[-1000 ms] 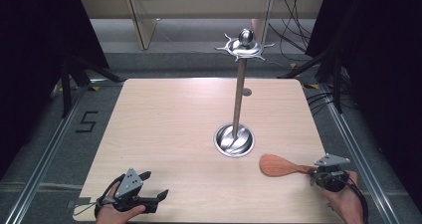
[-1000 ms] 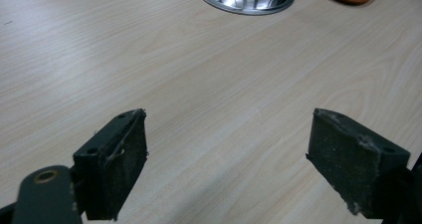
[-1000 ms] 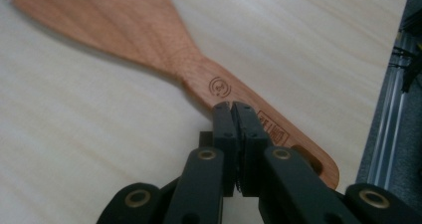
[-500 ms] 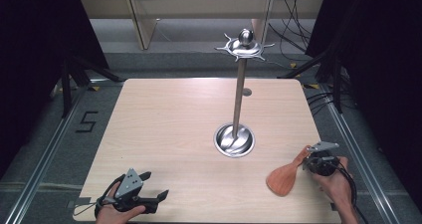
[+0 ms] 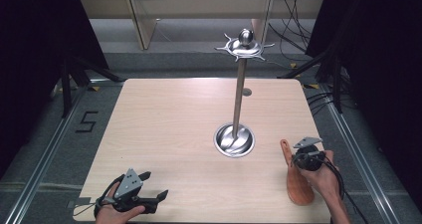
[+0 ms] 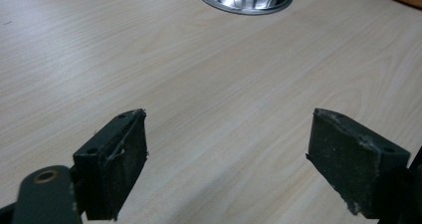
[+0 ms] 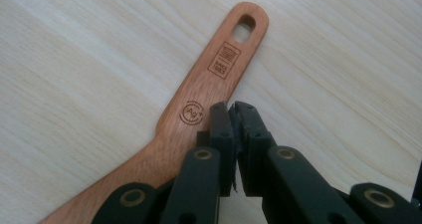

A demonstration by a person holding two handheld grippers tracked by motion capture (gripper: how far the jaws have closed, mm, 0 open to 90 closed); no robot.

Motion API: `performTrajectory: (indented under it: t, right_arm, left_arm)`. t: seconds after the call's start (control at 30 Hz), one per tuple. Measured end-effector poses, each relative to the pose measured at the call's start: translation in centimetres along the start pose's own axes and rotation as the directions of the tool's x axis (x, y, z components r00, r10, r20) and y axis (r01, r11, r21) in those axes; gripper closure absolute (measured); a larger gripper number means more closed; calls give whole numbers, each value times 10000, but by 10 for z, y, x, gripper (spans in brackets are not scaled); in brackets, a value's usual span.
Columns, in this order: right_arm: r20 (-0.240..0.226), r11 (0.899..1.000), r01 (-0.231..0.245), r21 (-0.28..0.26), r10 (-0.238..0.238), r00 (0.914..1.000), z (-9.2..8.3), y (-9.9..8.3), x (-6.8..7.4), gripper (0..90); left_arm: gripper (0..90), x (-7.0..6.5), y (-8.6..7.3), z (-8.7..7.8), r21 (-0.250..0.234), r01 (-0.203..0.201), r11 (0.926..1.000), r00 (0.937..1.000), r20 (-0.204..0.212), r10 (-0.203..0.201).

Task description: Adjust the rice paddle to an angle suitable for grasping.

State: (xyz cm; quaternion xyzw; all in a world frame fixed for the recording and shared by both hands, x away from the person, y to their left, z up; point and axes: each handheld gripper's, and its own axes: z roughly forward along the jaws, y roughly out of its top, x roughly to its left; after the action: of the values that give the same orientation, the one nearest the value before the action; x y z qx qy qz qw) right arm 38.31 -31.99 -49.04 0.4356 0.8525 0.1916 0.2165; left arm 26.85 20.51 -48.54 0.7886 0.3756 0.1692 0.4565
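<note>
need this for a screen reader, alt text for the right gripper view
The right gripper hangs with its black jaws shut just above a wooden spatula lying flat on the pale wood table; the handle has a hanging hole and burned-in marks.

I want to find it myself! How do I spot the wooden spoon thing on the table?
Start at the tall silver stand in the middle of the wooden table. Look toward the table's near right corner, where the right hand-held gripper sits. The wooden spatula lies flat there: reddish-brown, darker than the pale tabletop, with a hole at the end of its handle.
</note>
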Motion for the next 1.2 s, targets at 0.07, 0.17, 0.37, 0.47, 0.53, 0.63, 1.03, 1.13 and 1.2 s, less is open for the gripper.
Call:
performTrajectory:
  t: [0.07,0.17,0.37,0.47,0.53,0.63,1.03,1.13,1.2]
  right_arm:
    - [-87,9999,132,1,-132,9999,0,2,3,873]
    - [-179,9999,116,-13,-116,9998,0,3,6,870]
    - [-281,9990,445,-12,-445,9986,0,6,10,859]
    - [-520,9996,186,-214,-197,9985,-3,7,8,788]
    - [-550,9993,-146,-342,127,9984,-7,9,5,732]
    - [-361,9992,-236,-315,225,9991,-12,12,2,687]
    - [-1271,9952,-743,643,820,9885,-2,25,3,508]
    - [-1373,9933,-831,798,935,9861,-1,30,6,509]
    - [-1344,9948,-766,674,851,9873,0,32,7,509]
  left_arm:
    - [149,1,0,0,-3,-195,9998,9998,32,195]
    - [149,1,0,0,8,-131,9999,9999,14,131]
    - [149,2,1,0,-14,-161,9999,9998,74,161]
    - [149,1,1,1,-16,135,9999,9998,122,-135]
    - [149,2,2,1,32,7,10000,10000,85,-7]
    - [149,2,2,2,-33,81,10000,9999,102,-81]
    - [150,3,7,14,252,124,9996,9998,138,-127]
    - [150,6,6,11,243,-65,9997,10000,58,63]
    - [150,6,5,10,245,17,9997,10000,66,-19]
